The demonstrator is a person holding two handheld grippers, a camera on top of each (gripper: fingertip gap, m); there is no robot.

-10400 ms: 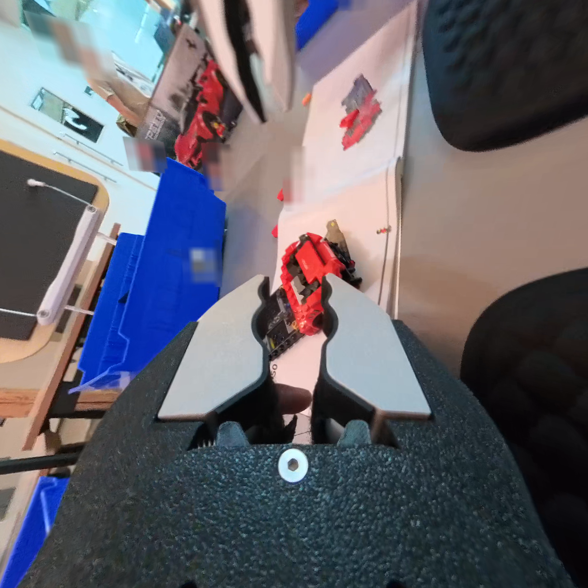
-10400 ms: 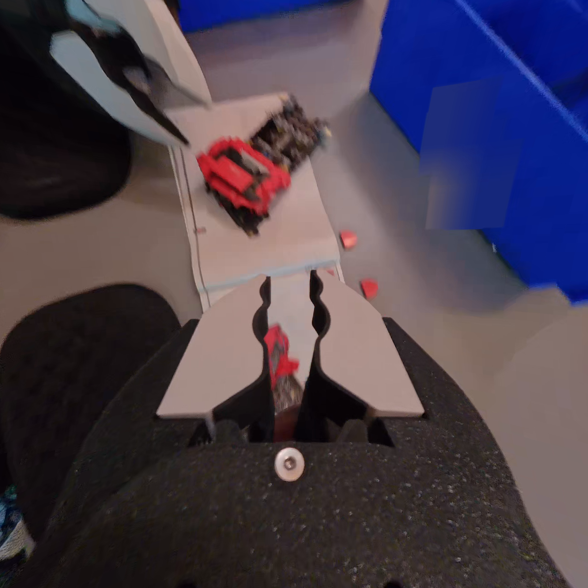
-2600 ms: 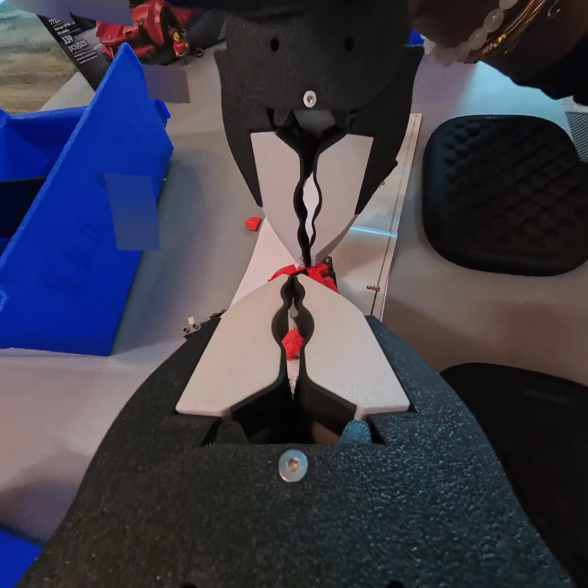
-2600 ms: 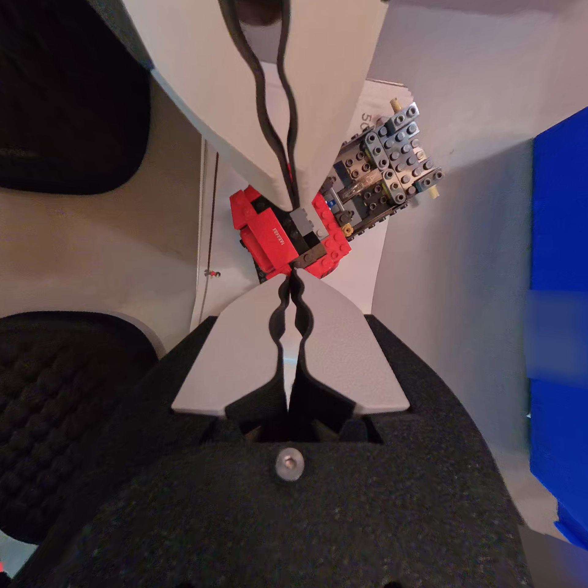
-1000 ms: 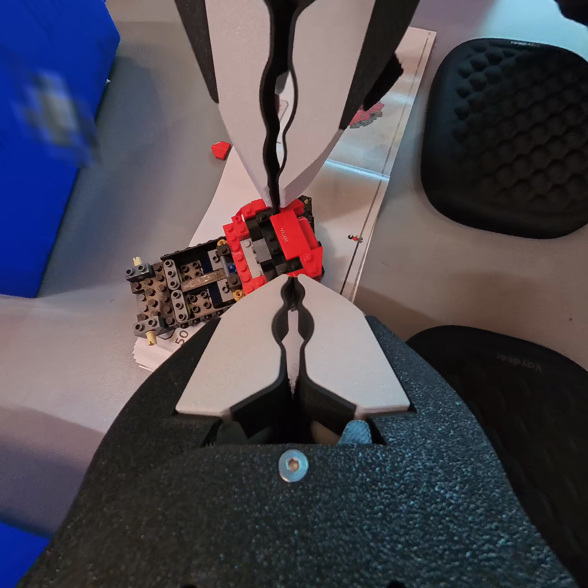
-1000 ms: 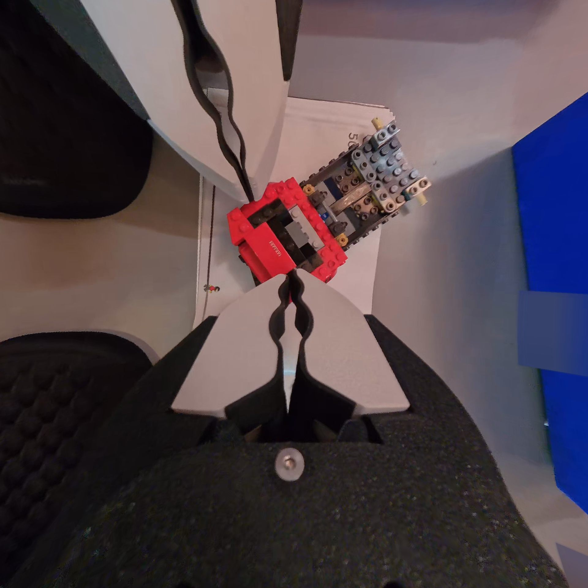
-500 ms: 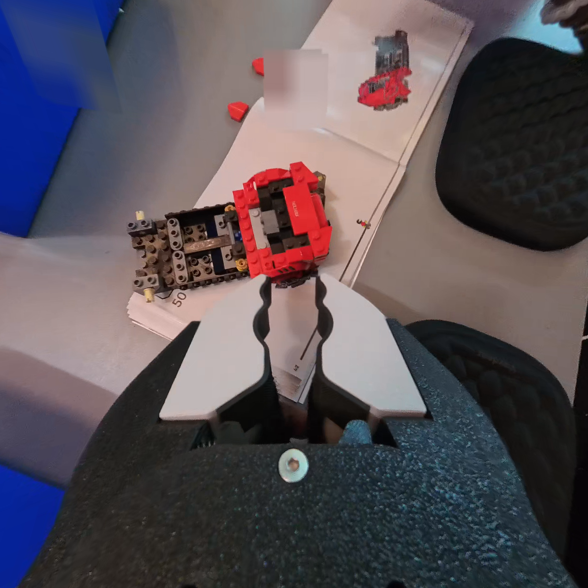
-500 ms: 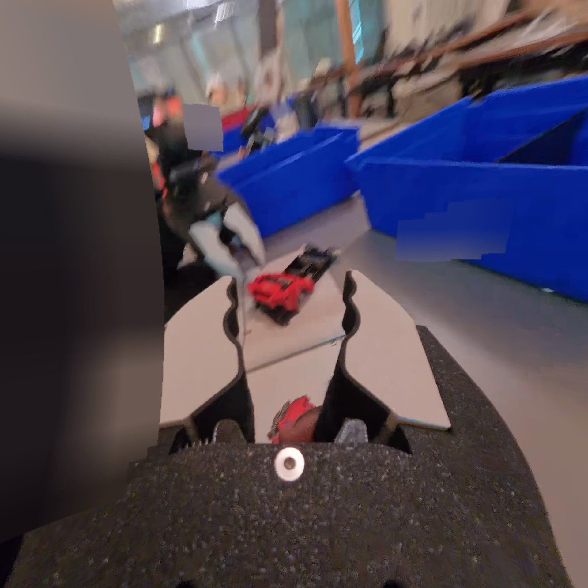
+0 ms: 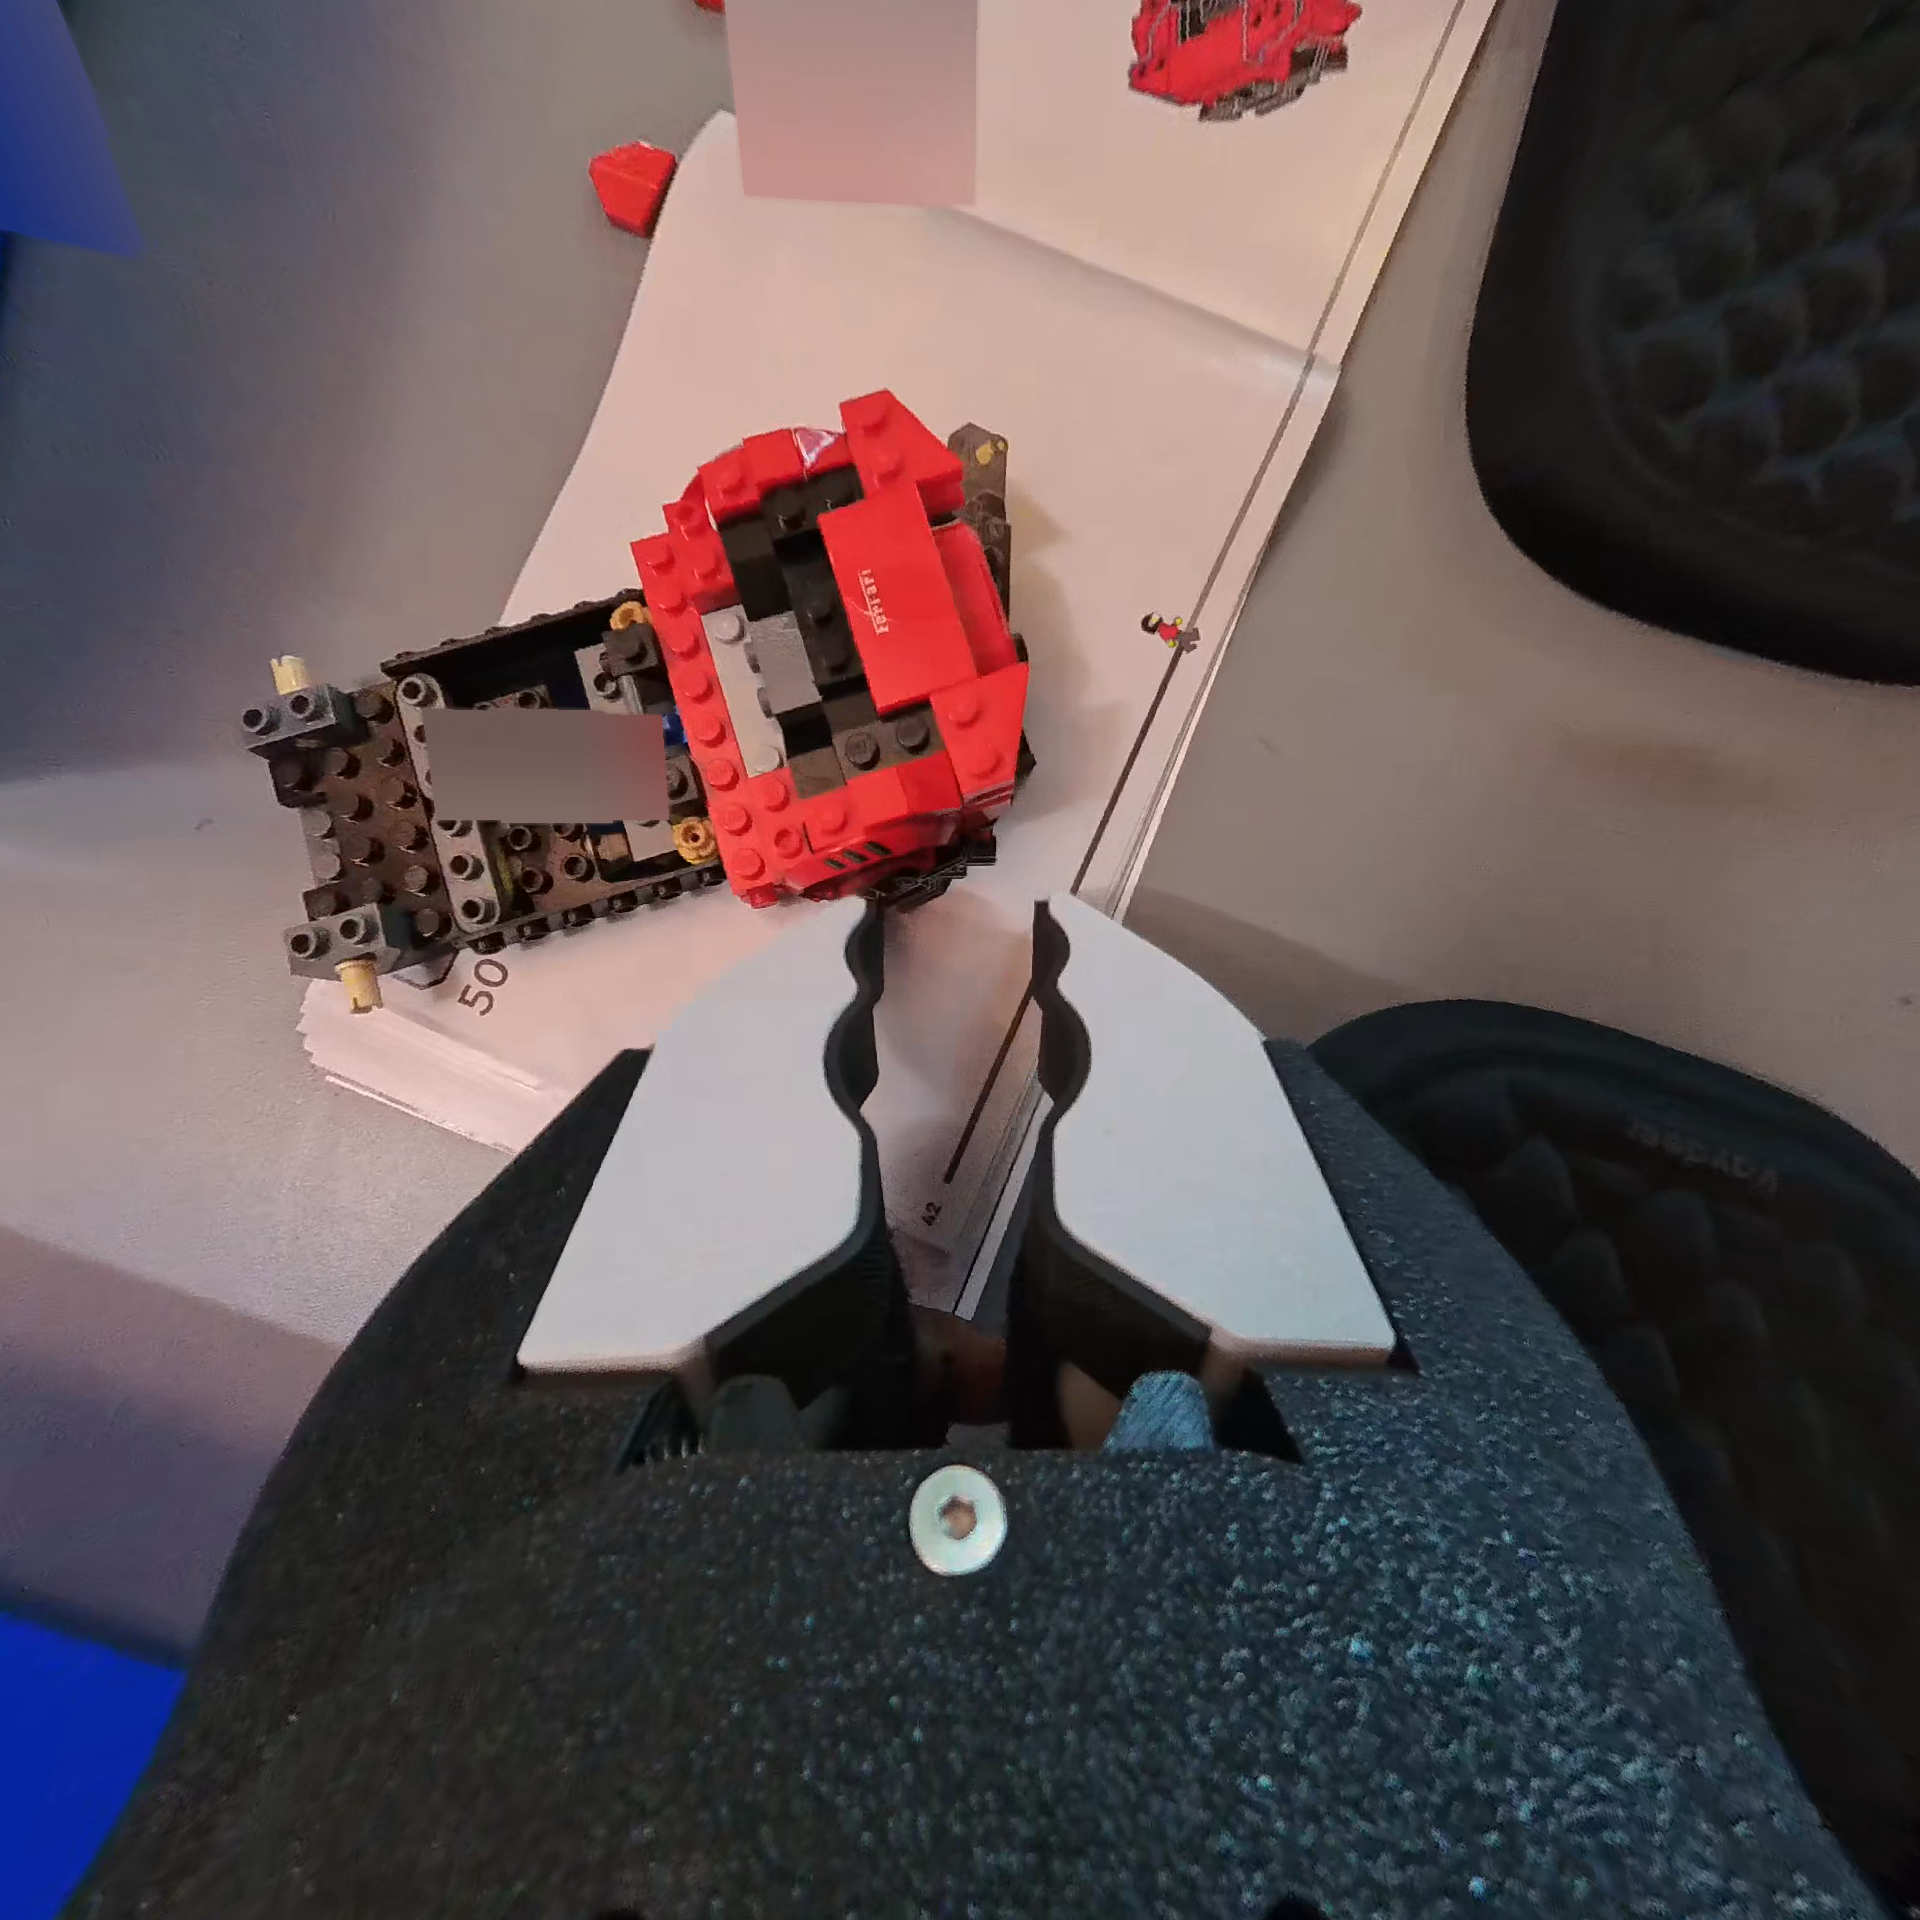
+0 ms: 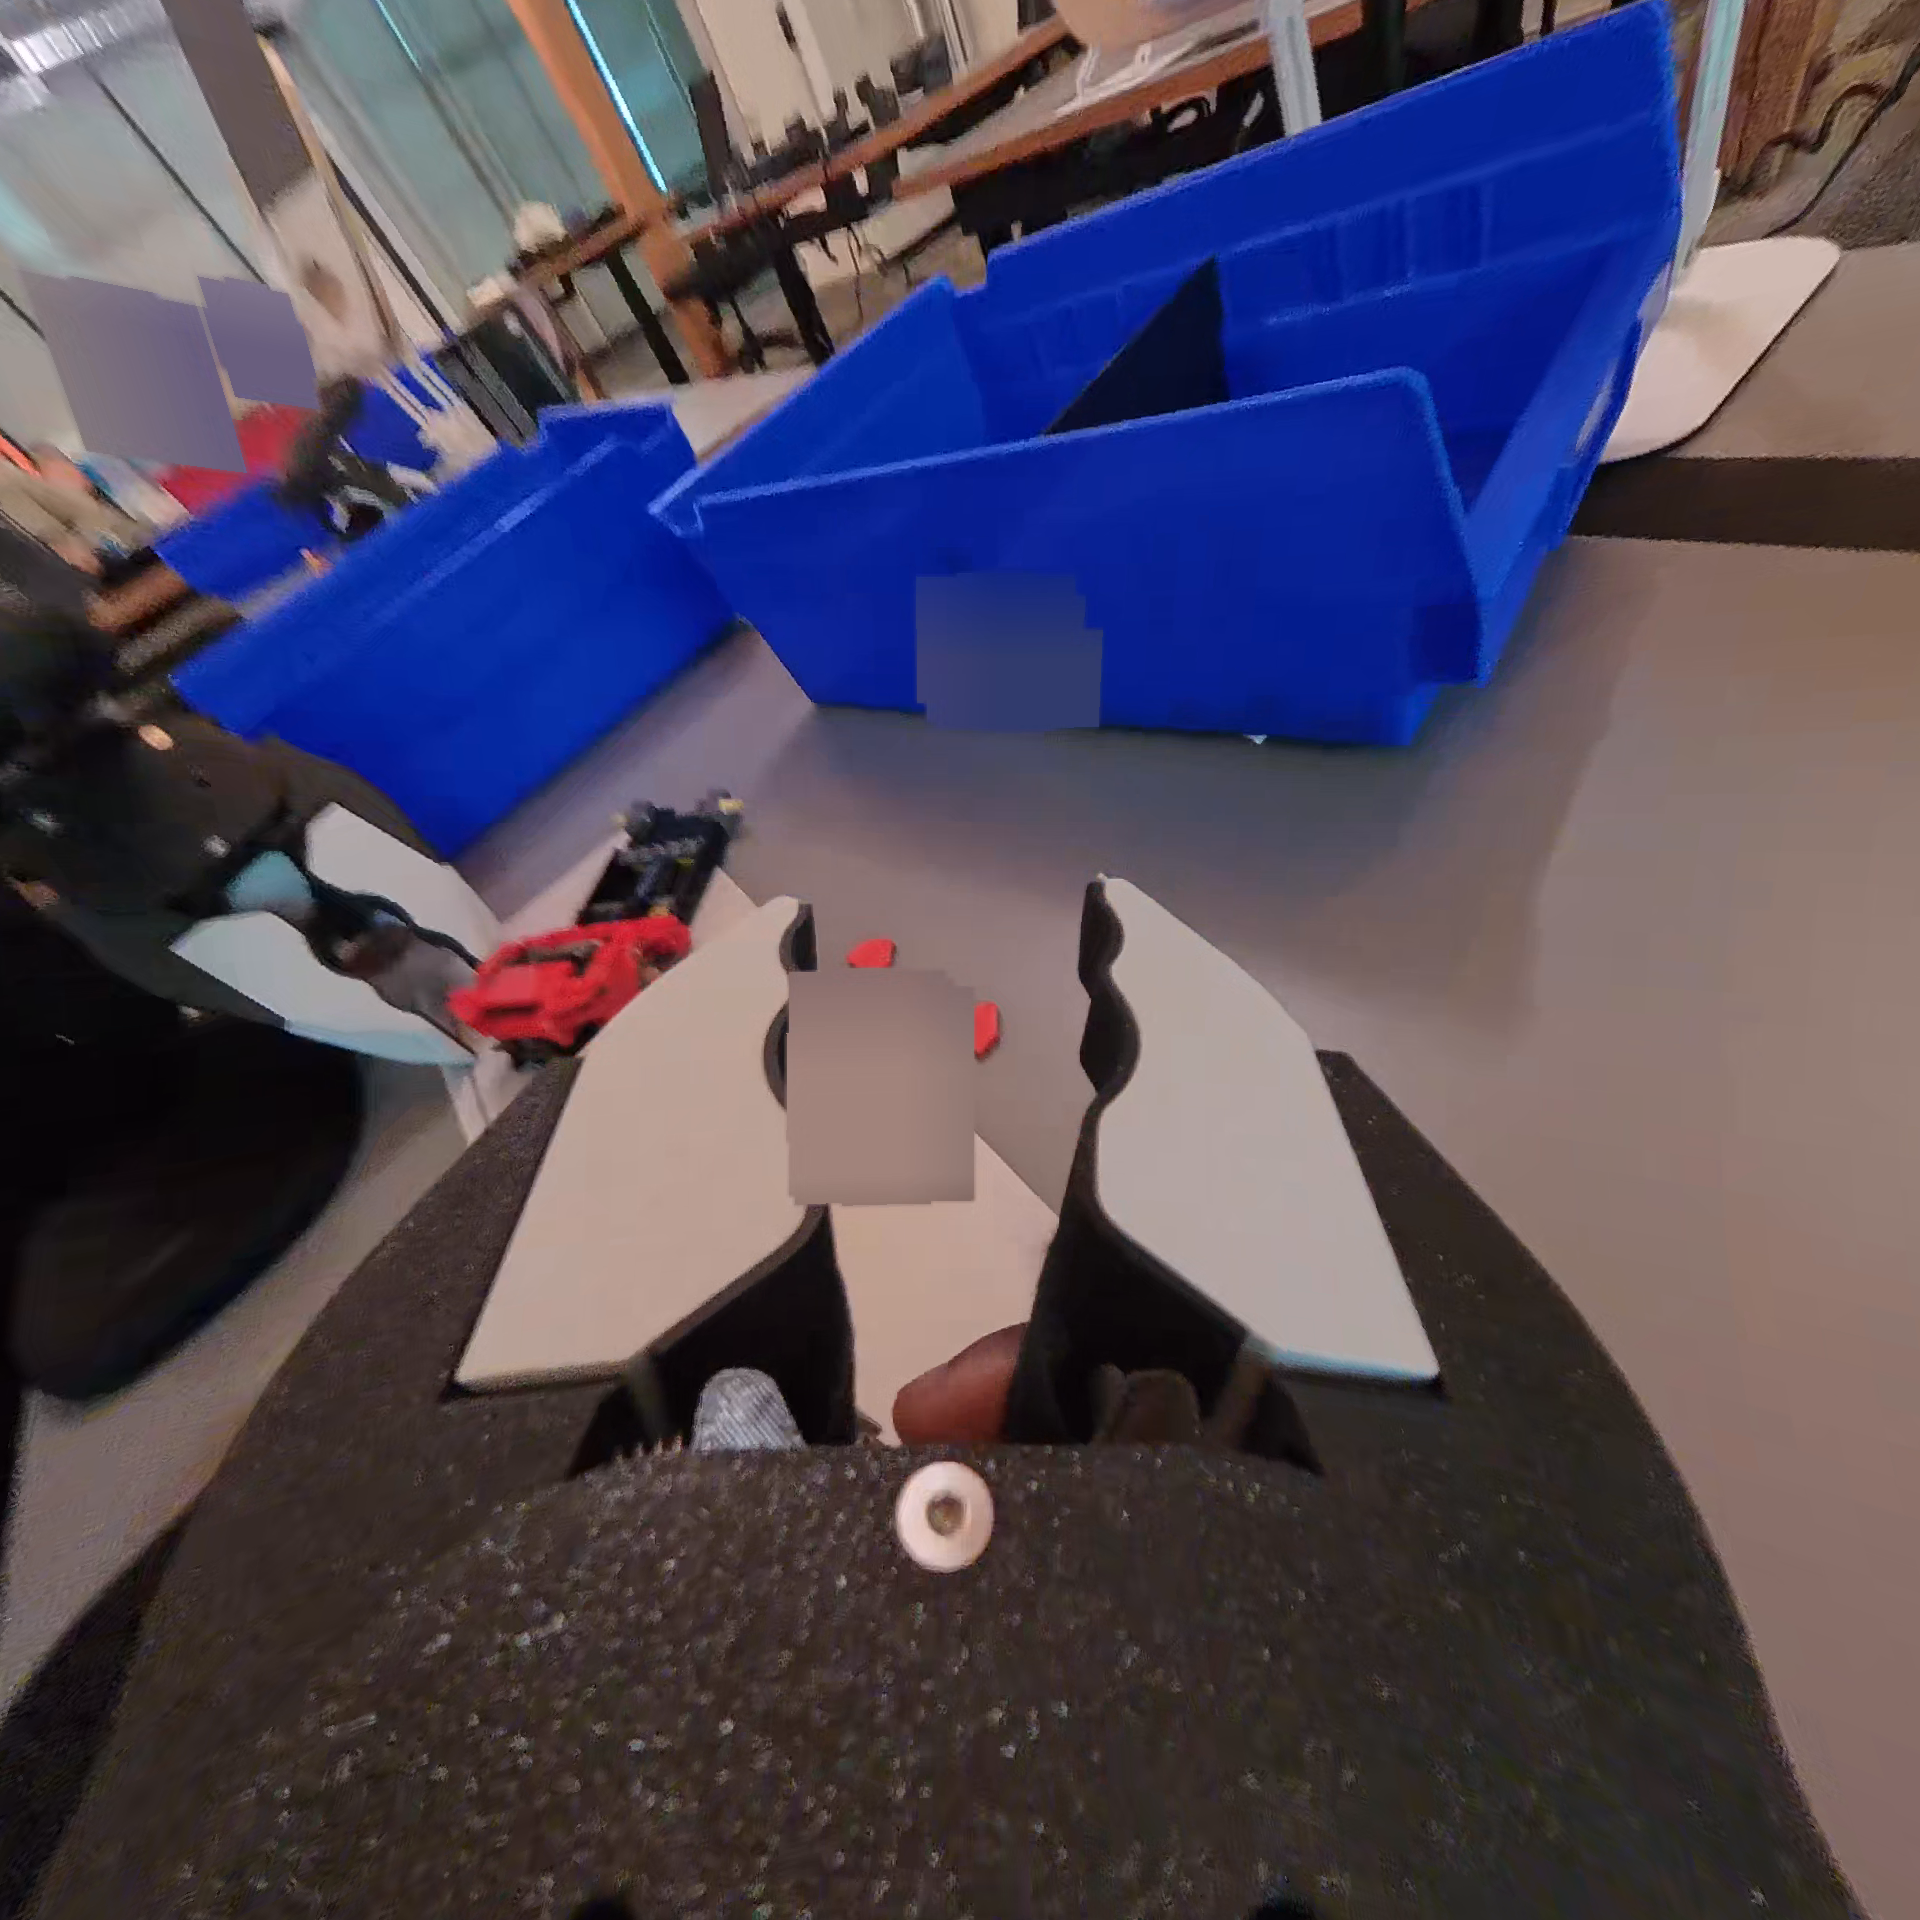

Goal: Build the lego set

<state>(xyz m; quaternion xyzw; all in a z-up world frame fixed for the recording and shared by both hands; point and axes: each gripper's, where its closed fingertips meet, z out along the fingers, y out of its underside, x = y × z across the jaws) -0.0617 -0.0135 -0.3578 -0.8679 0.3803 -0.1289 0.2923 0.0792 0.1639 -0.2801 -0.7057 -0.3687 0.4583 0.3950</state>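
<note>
A partly built lego car (image 9: 831, 665) lies on the open instruction booklet (image 9: 935, 343). It has a red body at the front and a bare black and grey chassis (image 9: 416, 821) behind. My left gripper (image 9: 951, 920) is open and empty, with its tips just short of the car's red end. My right gripper (image 10: 945, 904) is open and empty, well back from the car (image 10: 571, 982), and looks across the table. Two small loose red pieces (image 10: 871, 951) lie beyond its tips. One loose red piece (image 9: 632, 185) lies by the booklet's edge. The left gripper (image 10: 473, 992) also shows next to the car.
Two black dimpled pads (image 9: 1714, 364) (image 9: 1662, 1351) lie right of the booklet. Large blue bins (image 10: 1143, 540) (image 10: 447, 665) stand on the grey table behind the car. More tables and a person are far off at the back left. There is about 25 centimeters between the tips of the two grippers. The right tips stand about 12 centimeters off the loose red piece (image 9: 632, 185).
Both grippers were shut on the car's red end and have opened and let go. The right gripper has pulled far back and tilted up. The left has drawn back slightly.
</note>
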